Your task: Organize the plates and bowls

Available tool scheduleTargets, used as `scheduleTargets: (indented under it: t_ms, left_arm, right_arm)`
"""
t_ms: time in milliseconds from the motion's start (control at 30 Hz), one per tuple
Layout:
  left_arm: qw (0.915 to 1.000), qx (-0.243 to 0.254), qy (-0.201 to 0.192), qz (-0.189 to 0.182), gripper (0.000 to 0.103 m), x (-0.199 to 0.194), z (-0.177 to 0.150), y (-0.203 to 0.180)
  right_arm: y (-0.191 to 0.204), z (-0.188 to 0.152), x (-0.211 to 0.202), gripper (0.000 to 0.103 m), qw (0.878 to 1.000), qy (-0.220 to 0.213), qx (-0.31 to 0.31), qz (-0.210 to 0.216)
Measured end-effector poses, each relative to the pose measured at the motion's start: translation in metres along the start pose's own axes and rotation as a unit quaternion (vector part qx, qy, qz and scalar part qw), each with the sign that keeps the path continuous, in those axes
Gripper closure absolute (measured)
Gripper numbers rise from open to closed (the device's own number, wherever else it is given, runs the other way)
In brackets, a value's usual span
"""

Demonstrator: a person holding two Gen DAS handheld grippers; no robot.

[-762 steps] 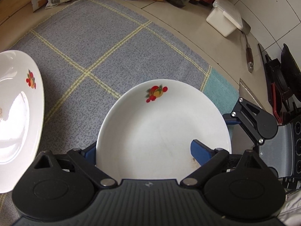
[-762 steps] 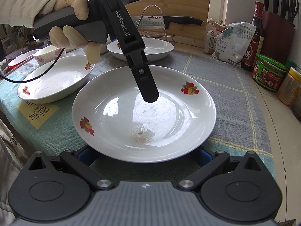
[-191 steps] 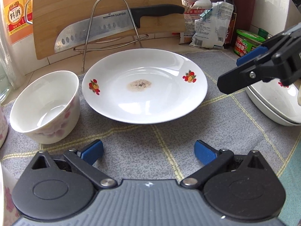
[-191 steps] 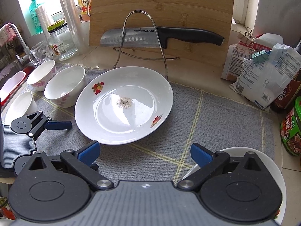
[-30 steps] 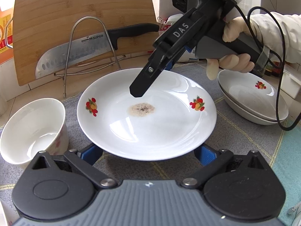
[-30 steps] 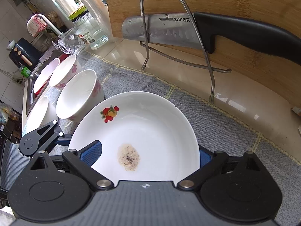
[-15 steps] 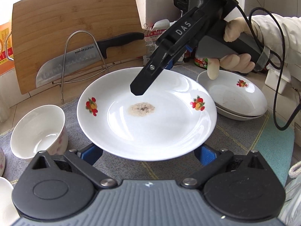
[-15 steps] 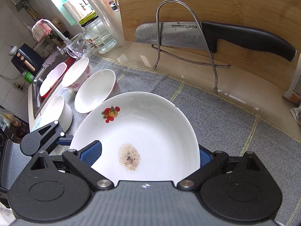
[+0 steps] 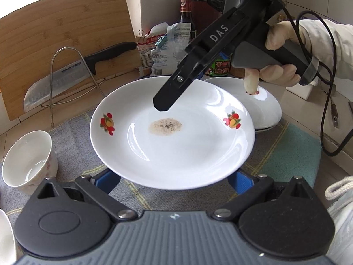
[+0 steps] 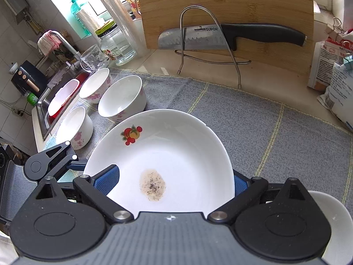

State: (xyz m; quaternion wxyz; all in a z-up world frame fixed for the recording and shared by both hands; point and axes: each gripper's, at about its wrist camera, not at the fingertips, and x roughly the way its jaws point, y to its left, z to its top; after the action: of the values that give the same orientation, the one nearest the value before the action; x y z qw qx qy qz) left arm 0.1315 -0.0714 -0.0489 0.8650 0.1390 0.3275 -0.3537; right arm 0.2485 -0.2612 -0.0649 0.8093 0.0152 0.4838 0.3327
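Left wrist view: my left gripper (image 9: 174,180) has its jaws spread wide under the near rim of the plate (image 9: 172,145), whose underside hides the pads, so I cannot tell if they bear on it. My right gripper (image 10: 174,182) jaws pinch the plate's far rim, one finger (image 9: 174,92) lying over the top. The plate is lifted above the grey mat (image 10: 275,137), overlapping the stacked plates (image 9: 262,108) behind. Only the right wrist view shows three bowls (image 10: 122,98) crowding the mat's left edge by the sink (image 10: 53,110); the knife rack (image 10: 207,44) bounds the back, with open mat between.
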Motion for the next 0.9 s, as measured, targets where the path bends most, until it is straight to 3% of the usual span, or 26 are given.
scheduleTargets:
  t_ms: [900]
  left_arm:
    - [0.9892,0.09,0.001,-0.115,0.001,0.054,0.046,-0.063]
  right_arm:
    - [-0.058,-0.091,-0.091,0.001,0.988,-0.062,0.109,-0.089]
